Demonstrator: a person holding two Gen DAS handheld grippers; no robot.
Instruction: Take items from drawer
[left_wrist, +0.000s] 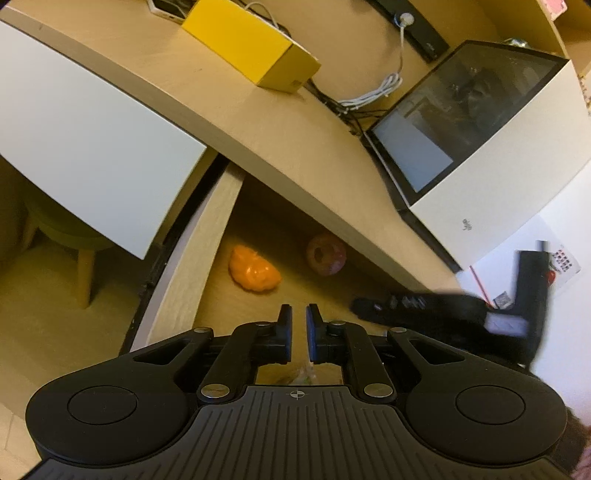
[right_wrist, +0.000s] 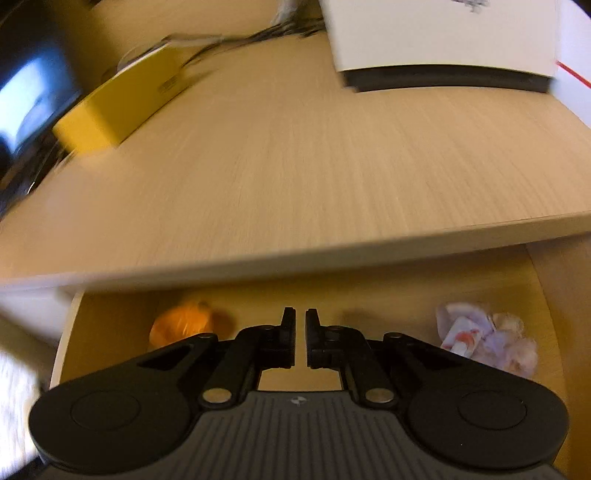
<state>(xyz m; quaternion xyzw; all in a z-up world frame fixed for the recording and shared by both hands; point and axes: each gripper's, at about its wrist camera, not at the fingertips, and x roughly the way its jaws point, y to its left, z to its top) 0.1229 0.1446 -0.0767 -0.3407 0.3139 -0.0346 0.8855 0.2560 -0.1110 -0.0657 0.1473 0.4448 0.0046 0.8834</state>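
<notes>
Drawer (left_wrist: 207, 258) stands open under the worktop (right_wrist: 295, 155), nothing lifted out yet. Left claw (left_wrist: 299, 317) and right claw (right_wrist: 300, 319) are both pressed together, empty. Inside lie a glossy orange item (left_wrist: 254, 271), a reddish round fruit (left_wrist: 325, 254) and a crinkled wrapper (right_wrist: 487, 338); next, I judge, one claw must spread and descend.

Warm, dim light washes a pale wood table (left_wrist: 258, 122); a white cabinet panel (left_wrist: 85, 136) hangs below on the left; beside it stands a green stool (left_wrist: 70, 229) on light wooden legs.
</notes>
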